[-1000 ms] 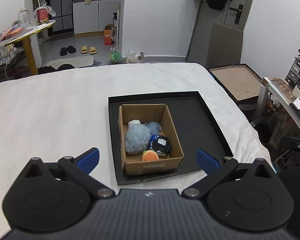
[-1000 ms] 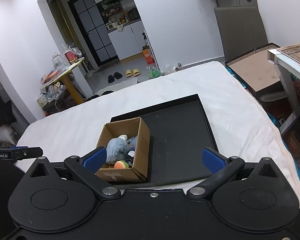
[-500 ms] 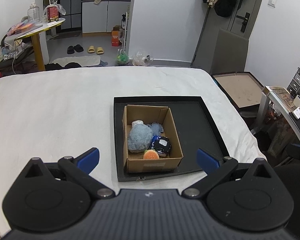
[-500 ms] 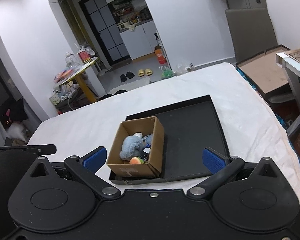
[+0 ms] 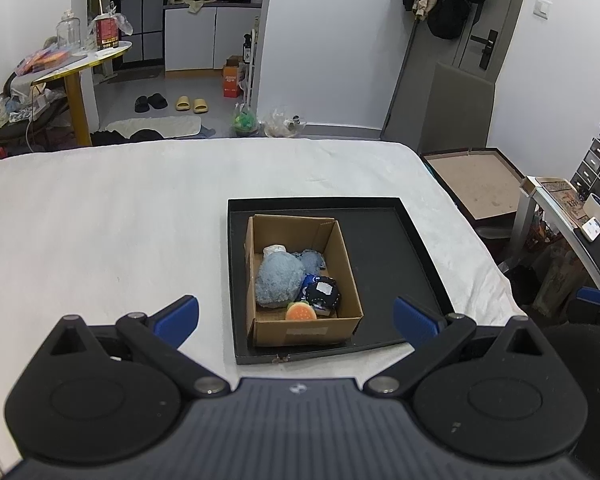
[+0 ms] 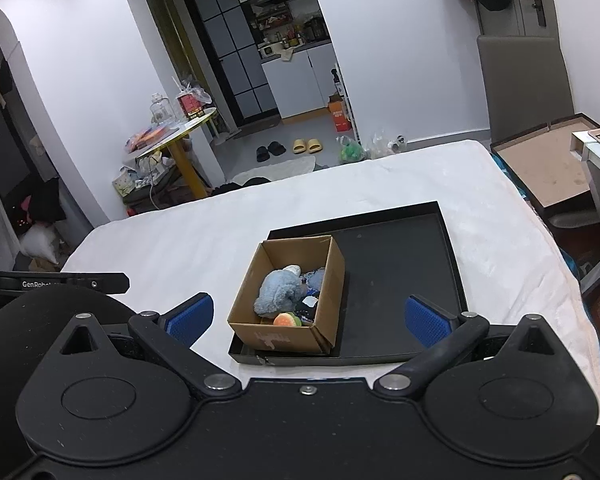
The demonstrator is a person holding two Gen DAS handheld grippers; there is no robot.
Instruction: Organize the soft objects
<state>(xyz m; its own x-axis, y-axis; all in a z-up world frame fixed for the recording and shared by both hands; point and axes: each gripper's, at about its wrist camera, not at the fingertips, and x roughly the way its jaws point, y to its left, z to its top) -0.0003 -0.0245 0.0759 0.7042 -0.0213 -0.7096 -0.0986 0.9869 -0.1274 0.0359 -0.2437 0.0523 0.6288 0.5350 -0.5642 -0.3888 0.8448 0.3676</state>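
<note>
White sheet (image 5: 100, 232) over a bed, wrinkled, filling the left wrist view from edge to edge; beyond it a lit room with a round yellow-legged table (image 5: 80, 80) and slippers (image 5: 190, 103) on the floor. Left gripper (image 5: 296, 314) spread wide and released, blue pads (image 5: 178, 316) far apart, holding nothing and touching nothing. Straight ahead between the fingers, a shallow black tray (image 5: 400, 248) lying flat on the sheet. Inside the tray, against its left side, an open cardboard box (image 5: 304, 330). Packed in the box: a pale blue plush (image 5: 278, 280) at the left, a dark navy soft item (image 5: 320, 294) beside it to the right, a small orange burger-like toy (image 5: 300, 312) at the near wall, touching the plush. Box near the gripper tips yet apart from them.

Same bed seen from the right wrist view, tray (image 6: 400, 280) angled, sheet (image 6: 180, 240) running off to the left. Right gripper (image 6: 306, 316) likewise wide open, unclenched, blue pads (image 6: 422, 320) well apart, empty. Cardboard box (image 6: 276, 336) just ahead, closer to the left finger than the right, in the tray's left part. Blue plush (image 6: 278, 292), orange toy (image 6: 286, 320) and navy item (image 6: 310, 304) all inside it. Part of the left gripper's black body at the far left edge
</note>
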